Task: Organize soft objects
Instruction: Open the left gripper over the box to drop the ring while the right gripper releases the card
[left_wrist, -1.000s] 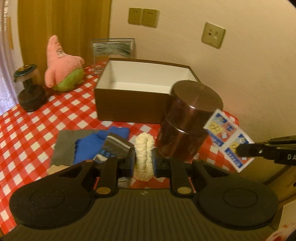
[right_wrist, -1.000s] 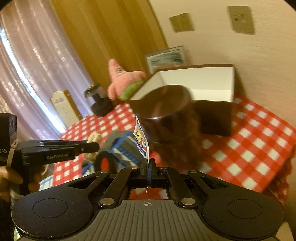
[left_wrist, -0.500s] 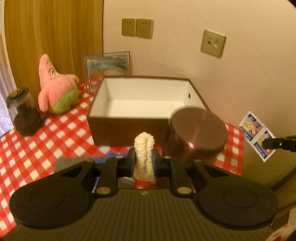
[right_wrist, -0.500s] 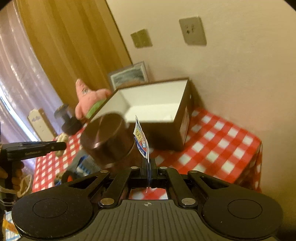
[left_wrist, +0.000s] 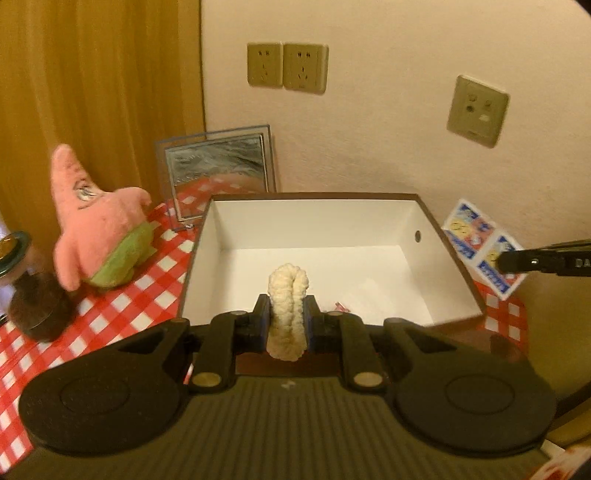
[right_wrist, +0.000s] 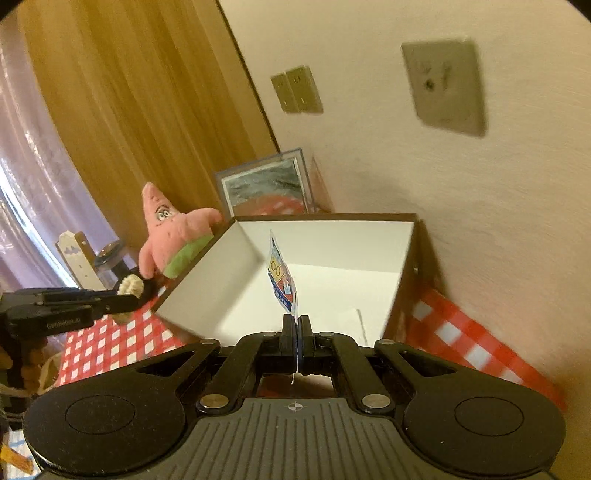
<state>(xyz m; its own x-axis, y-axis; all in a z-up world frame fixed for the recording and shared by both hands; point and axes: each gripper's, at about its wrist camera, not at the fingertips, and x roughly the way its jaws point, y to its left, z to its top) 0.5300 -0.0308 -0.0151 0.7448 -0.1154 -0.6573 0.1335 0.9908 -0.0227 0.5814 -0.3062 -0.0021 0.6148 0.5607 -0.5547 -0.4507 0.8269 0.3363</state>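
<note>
My left gripper (left_wrist: 287, 314) is shut on a cream knitted rope loop (left_wrist: 288, 295) and holds it over the near edge of a brown box with a white inside (left_wrist: 424, 214). My right gripper (right_wrist: 295, 325) is shut on a thin printed packet (right_wrist: 282, 280), held upright over the same box (right_wrist: 406, 258). The packet (left_wrist: 480, 247) and right gripper tip (left_wrist: 506, 261) show at the right in the left wrist view. The left gripper (right_wrist: 129, 295) with the rope loop (right_wrist: 130, 286) shows at the left in the right wrist view. A pink starfish plush (left_wrist: 99, 229) sits left of the box.
The table wears a red-and-white checked cloth (left_wrist: 110, 314). A framed picture (left_wrist: 218, 170) leans on the wall behind the box. A dark jar (left_wrist: 33, 310) stands at the far left. The wall with sockets (left_wrist: 286, 68) is close behind. Some white paper (left_wrist: 369, 295) lies inside the box.
Both grippers have risen and moved forward toward the box with their loads. The brown round tin and the folded cloths have dropped out of view.
</note>
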